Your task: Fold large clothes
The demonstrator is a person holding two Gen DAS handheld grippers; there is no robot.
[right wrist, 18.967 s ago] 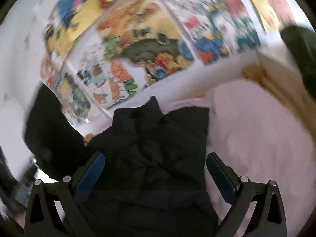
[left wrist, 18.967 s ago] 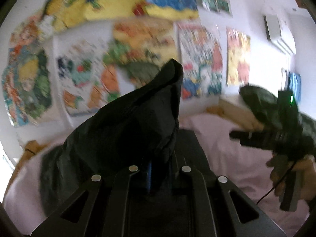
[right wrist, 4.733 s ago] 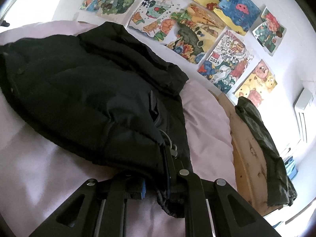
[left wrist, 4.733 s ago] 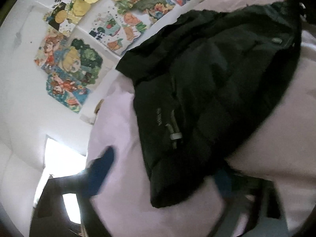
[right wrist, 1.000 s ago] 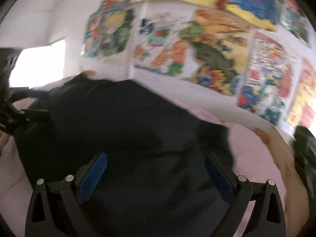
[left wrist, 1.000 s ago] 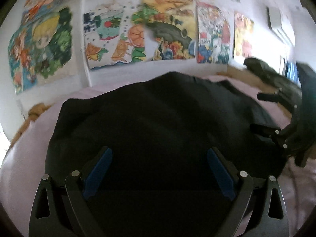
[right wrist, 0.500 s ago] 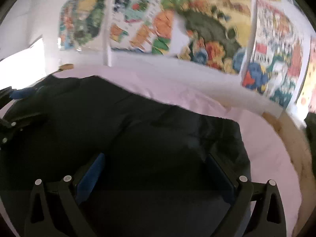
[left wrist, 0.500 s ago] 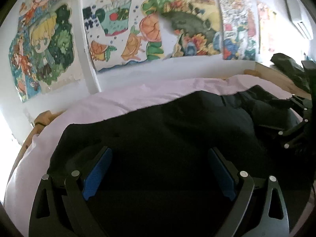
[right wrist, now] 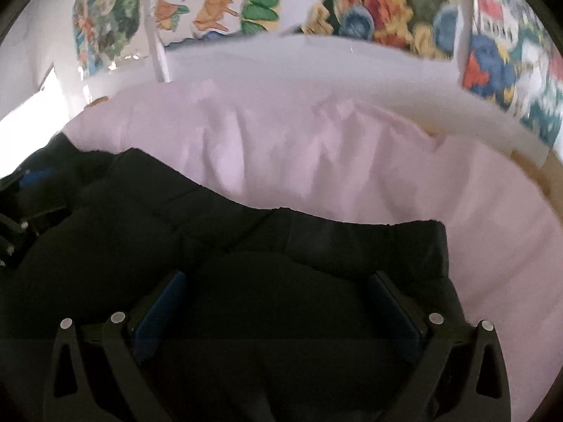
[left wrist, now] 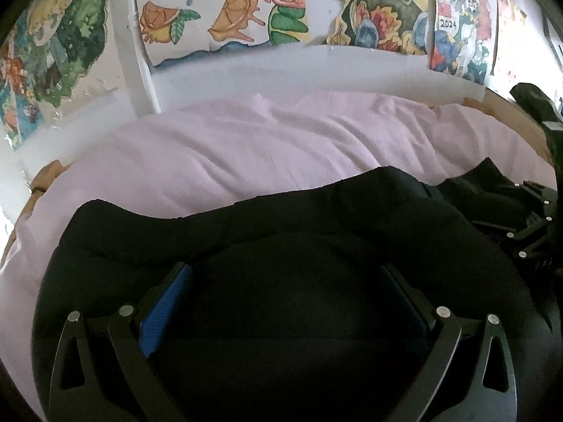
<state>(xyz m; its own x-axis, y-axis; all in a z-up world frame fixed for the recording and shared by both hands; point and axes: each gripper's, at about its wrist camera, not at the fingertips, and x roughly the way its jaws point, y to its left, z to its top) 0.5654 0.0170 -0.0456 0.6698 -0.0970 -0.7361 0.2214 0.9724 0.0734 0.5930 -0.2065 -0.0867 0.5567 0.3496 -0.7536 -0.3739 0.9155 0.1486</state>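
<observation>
Step in hand: judged as the start of a fold; both grippers are low over the near part of the black padded jacket [left wrist: 316,218], which lies spread on the pale pink bed sheet [left wrist: 246,151].
Left gripper [left wrist: 286,302]: jaws spread wide, having just been opening; jacket fabric lies under and between the blue pads [left wrist: 165,307], but they do not press on it.
Right gripper [right wrist: 278,311]: fingers wide apart over the jacket, nothing clamped.
Jacket position: far edge runs wavy across the sheet; its right corner [right wrist: 434,232] is square and flat.
Next move calls for: probably closing each pair of fingers on the near hem, then carrying it towards the far edge.
Surroundings: colourful drawings on the white wall [left wrist: 225,10]; wooden bed frame [left wrist: 506,109] with dark green clothing [left wrist: 531,100] on it.
Obstruction: none seen; bulky padding may slip.
</observation>
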